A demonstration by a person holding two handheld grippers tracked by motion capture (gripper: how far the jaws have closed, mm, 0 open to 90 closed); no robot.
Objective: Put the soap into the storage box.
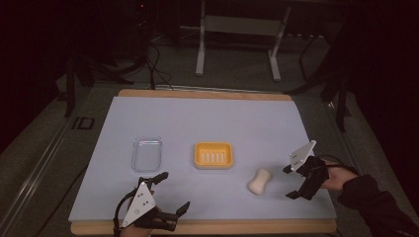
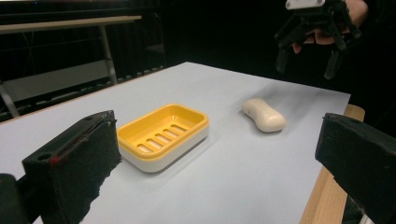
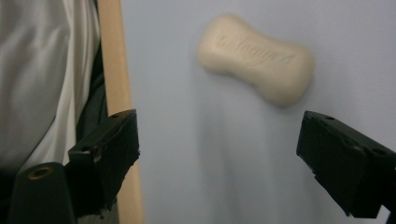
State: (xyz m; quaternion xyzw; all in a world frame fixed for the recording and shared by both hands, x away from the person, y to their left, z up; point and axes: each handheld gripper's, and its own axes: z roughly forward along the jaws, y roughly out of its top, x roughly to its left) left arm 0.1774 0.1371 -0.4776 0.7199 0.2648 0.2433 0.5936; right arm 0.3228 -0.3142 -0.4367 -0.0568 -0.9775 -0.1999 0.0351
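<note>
A smooth cream peanut-shaped soap bar (image 3: 255, 58) lay just ahead of my right gripper (image 3: 219, 154), its black jaws wide and empty.

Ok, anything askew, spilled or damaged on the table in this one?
Nothing spilled or damaged. The soap bar lies bare on the table sheet, angled, beside the empty yellow soap dish; the clear lid sits apart to the dish's left. Both hand-held grippers, left and right, are open.

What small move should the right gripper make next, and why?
Probably ease the right gripper forward until its jaws straddle the soap bar. The jaws are open and empty, the soap lies loose on the mat just ahead of them, and the yellow soap dish sits empty.
</note>
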